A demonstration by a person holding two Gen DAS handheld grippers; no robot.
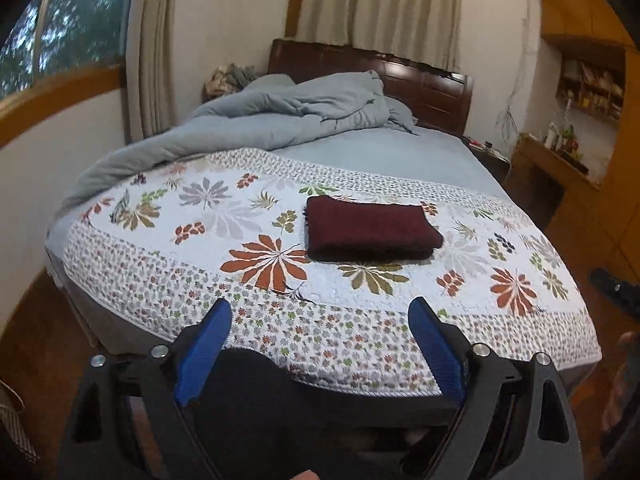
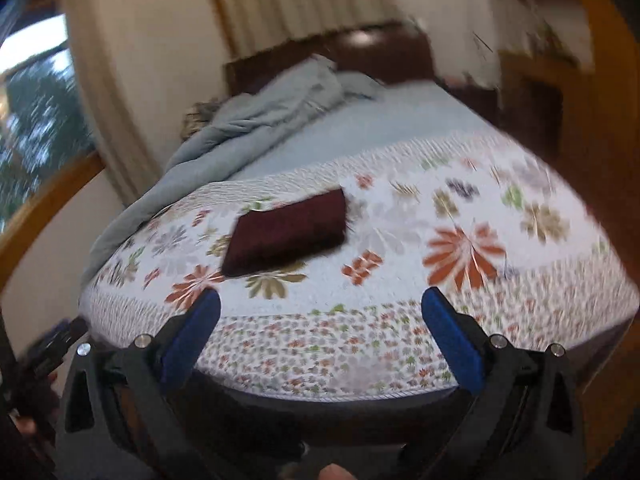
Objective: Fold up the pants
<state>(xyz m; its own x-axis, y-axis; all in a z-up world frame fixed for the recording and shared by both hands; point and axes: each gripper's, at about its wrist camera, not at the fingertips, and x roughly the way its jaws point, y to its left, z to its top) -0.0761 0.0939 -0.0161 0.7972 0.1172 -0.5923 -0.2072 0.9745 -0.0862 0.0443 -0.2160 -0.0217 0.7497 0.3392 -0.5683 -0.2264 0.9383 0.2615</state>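
The dark maroon pants [image 1: 370, 229] lie folded into a flat rectangle on the floral quilt [image 1: 200, 256] in the middle of the bed. They also show in the blurred right wrist view [image 2: 288, 236]. My left gripper [image 1: 322, 314] is open and empty, held back over the bed's near edge, well short of the pants. My right gripper [image 2: 320, 304] is open and empty too, also back at the near edge, with the pants ahead and to its left.
A crumpled grey duvet [image 1: 280, 116] is heaped at the head of the bed by the dark wooden headboard [image 1: 424, 88]. A wooden side table with small items [image 1: 560, 160] stands to the right. A window [image 1: 60, 28] is on the left wall.
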